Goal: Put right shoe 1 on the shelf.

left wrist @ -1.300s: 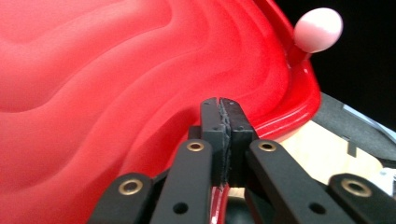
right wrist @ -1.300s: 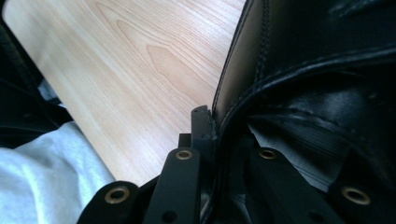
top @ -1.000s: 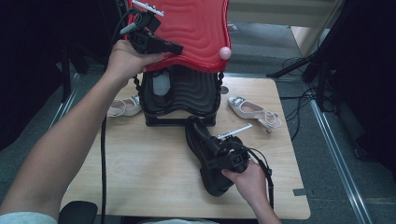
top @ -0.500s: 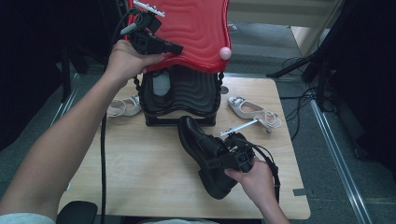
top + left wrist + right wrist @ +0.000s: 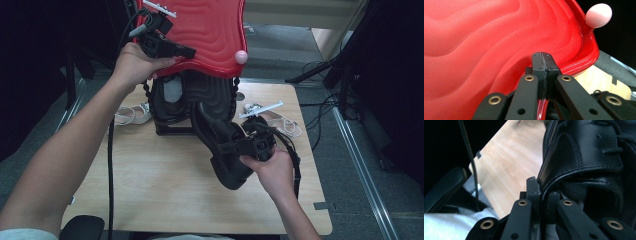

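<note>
Right gripper (image 5: 540, 195) clamped on shoe (image 5: 225, 145) collar (soft leather, some weight, may sag); left gripper (image 5: 544, 62) pinching lid (image 5: 205, 30) rim, rigid, slick

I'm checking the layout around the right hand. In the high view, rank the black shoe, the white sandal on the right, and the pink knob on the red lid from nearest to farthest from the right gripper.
1. Black shoe: held in the right gripper, table centre.
2. White sandal: just behind, right side of the table.
3. Pink knob: farthest, up at the red lid's corner.
</note>
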A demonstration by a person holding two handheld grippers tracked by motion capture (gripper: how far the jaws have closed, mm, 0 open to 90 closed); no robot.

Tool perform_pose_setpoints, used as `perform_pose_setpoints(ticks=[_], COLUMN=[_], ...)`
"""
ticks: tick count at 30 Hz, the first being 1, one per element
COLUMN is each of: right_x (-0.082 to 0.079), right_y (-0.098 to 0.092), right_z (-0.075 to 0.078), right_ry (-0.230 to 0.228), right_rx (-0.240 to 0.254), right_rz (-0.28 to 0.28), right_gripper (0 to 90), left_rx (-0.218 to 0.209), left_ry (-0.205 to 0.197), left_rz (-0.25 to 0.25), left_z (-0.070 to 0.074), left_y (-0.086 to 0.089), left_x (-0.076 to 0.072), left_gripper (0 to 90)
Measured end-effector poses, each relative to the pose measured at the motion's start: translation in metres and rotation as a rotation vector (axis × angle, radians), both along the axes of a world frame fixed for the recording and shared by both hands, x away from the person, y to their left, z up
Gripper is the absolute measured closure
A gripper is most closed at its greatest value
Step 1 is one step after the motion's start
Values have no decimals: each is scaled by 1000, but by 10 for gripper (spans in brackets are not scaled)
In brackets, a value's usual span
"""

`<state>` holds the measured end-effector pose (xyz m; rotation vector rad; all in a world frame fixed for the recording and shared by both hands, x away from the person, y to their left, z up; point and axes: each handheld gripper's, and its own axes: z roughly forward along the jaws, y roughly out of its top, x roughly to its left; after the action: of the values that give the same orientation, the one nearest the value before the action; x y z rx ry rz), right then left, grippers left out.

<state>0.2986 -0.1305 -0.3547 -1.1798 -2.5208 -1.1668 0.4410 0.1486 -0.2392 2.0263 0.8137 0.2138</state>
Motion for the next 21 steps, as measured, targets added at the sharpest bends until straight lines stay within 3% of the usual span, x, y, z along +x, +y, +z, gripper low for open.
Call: perform_pose_setpoints(ticks=[10,12,15,16,21], right_x=[23,31,36,41,50], right_y=[16,21,23,28,39], right_z=[13,11,9,5,-5], right_ry=[-95,-122,-140,-181,-212], right_rx=[-42,-49,-50,-54,-50], right_rz=[-61,-109,-137,-166,-203], right_gripper=[869,870,870,870,873], left_rx=[-8,-11,-14,-16,-18], left_ry=[2,6,15,18,17], left_rz=[-4,-3,-3,-3,-6], left_z=[-1,-1,-1,-1,-1], left_y=[1,1,1,1,2], left_x=[0,0,1,1,1], left_gripper=[900,900,900,900,900])
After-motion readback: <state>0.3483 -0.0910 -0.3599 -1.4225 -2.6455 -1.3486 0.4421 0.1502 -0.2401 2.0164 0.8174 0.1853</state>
